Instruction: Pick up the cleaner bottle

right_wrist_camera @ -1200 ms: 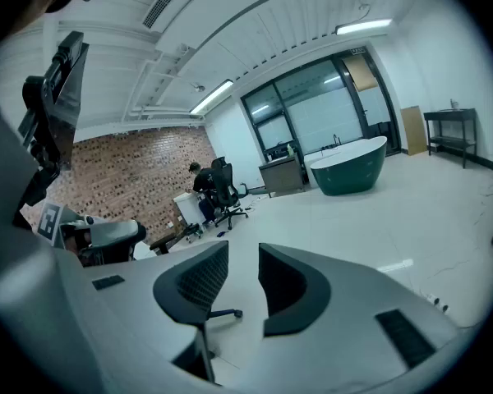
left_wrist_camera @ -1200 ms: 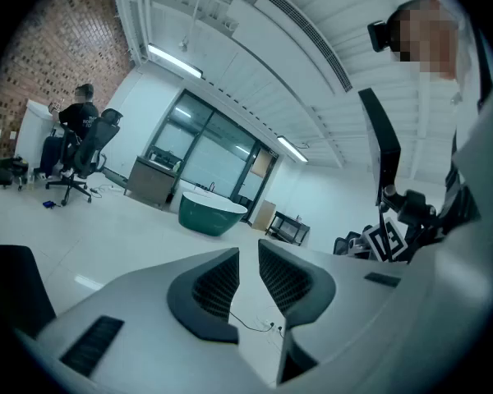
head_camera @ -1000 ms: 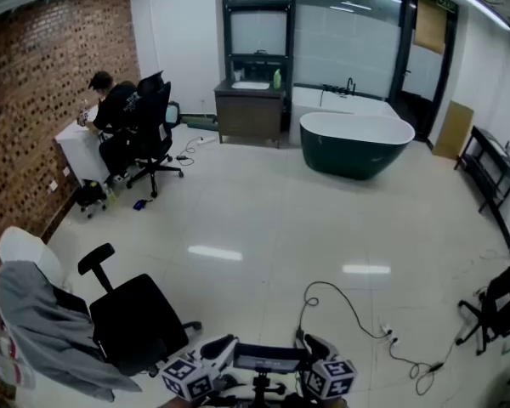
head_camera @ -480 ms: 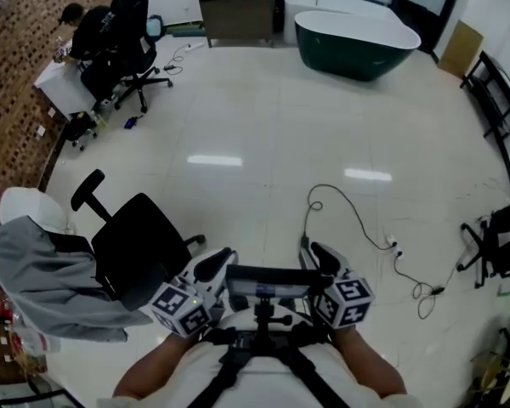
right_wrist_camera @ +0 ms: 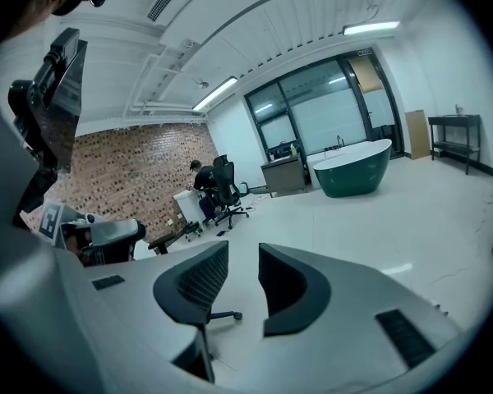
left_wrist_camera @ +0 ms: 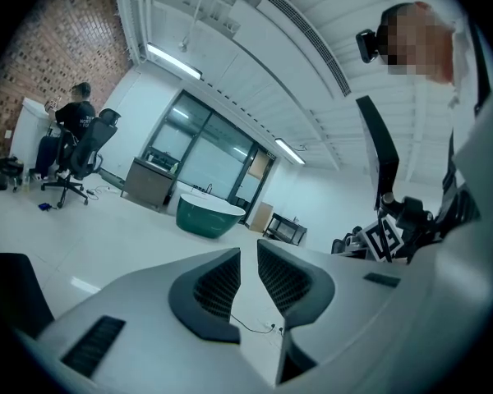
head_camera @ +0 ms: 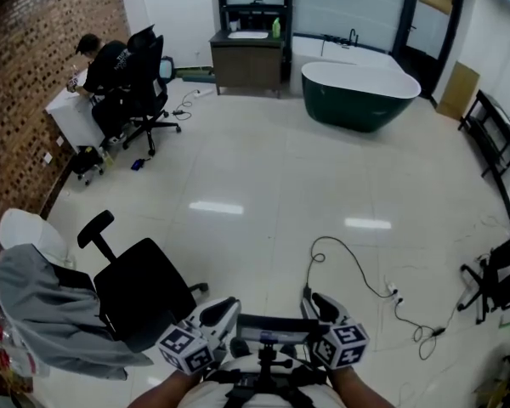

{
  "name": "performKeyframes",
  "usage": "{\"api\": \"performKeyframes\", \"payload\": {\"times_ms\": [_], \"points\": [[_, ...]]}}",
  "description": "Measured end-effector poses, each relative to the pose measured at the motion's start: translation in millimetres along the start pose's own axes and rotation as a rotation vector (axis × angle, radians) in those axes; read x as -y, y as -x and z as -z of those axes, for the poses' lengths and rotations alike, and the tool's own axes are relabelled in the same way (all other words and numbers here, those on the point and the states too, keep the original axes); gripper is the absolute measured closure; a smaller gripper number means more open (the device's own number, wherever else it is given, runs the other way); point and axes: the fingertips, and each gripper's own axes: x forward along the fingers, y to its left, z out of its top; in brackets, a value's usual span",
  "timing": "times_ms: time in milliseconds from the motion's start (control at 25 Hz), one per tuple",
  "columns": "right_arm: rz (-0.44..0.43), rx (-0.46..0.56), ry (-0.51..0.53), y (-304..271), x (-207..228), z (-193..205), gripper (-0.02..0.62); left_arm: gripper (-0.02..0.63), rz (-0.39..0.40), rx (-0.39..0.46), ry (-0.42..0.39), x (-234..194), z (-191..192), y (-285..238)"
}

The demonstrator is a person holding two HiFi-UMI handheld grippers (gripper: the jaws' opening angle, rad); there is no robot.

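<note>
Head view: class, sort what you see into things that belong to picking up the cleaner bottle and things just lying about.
Job in hand:
green bottle on the vanity
left tongs, empty, jaws just narrowed a little
right tongs, open, empty

Lying about:
bathtub
office chair
grey jacket
floor cables
rack

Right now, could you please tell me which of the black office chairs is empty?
The near black office chair beside the grey jacket; the far chair by the brick wall has a person seated.
</note>
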Motion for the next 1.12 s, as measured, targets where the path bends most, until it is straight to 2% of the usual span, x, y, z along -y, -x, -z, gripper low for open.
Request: {"api": "performKeyframes", "payload": {"times_ms": [320,640,960,1120], "points": [[0.025,0.003,0.005,-21.3,-17.8,-0.8,0.488,0.541,0.022,0.002,-0.021,-28.5,-4.2,14.1],[0.059,0.032,-0.005,-44.8,-33.8,-3.6,0.488,0.541,0.058,-0.041,-0.019,-47.1,-10.2,20.9],[0.081,0.057,-0.012,-68.5,-36.2,-12.7,0.488,0.541,0.086,-0.063,-0.038,-68.6,-17.0,18.1],[0.078,0.056,-0.008,-84.0,-28.7,-22.8,0.488,0.541,0.074,-0.066,-0.028,-77.8,-22.3,4.9]]}}
